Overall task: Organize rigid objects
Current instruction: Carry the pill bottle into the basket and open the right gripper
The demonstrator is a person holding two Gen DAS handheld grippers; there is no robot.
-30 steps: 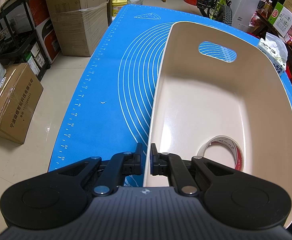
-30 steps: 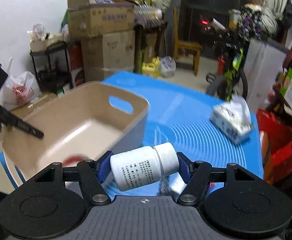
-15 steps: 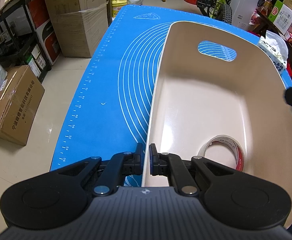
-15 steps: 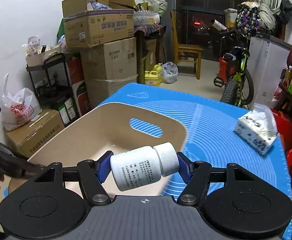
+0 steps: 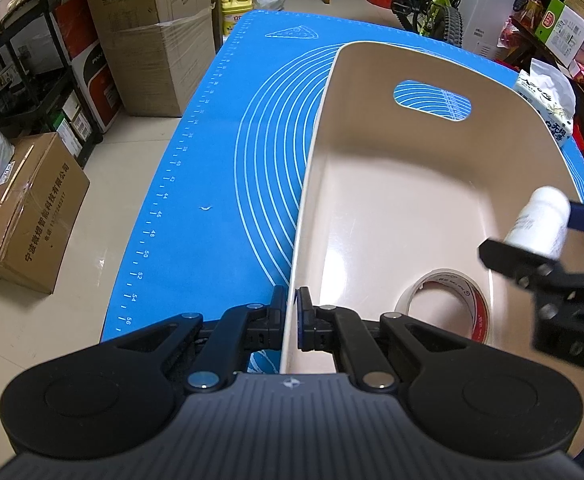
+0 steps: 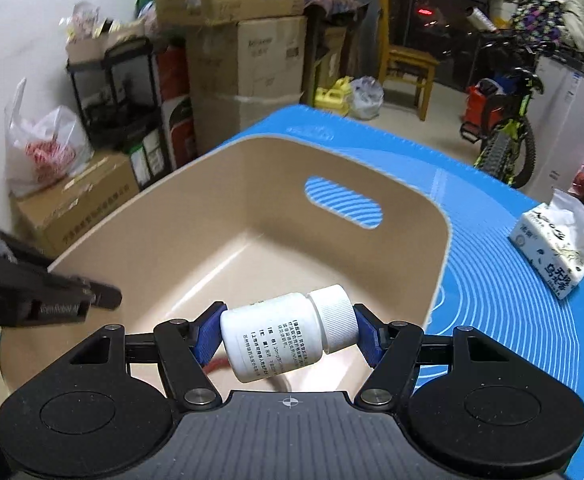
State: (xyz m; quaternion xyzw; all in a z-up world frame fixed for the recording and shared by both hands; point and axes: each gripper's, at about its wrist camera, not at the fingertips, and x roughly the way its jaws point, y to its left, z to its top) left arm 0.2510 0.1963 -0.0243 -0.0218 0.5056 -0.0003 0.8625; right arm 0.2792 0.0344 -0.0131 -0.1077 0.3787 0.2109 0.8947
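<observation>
Looking along the left wrist view first, the left hand-held gripper (image 5: 290,312) is clamped on the near wall of the beige bin (image 5: 315,152), one jaw outside and one inside, so the bin is pinned in place on the blue mat (image 5: 212,160) that covers the bench. A roll of tape (image 5: 443,304) already lies flat on the bin's floor near that wall, which reads as one item sorted. From the right edge of this view the right hand-held gripper (image 5: 531,232) reaches in over the bin's right rim with a white pill bottle (image 5: 541,222) held between its jaws, above the bin's interior and not touching it.

Turning to the right wrist view, the right hand-held gripper (image 6: 288,334) is closed on the white pill bottle (image 6: 284,336), which lies sideways between the blue pads with its ribbed cap toward the right jaw and its printed label facing the camera. Beneath and beyond it opens the beige bin (image 6: 439,240), with the handle cut-out in its far wall. The left hand-held gripper (image 6: 104,300) shows at the left, on the bin's rim. A tissue pack (image 6: 551,248) sits on the mat, well apart from the bin on its right.

As a judgement, the task is partway: tape is in, the bottle is over the bin but not yet let go. No other loose rigid item shows on the mat.
</observation>
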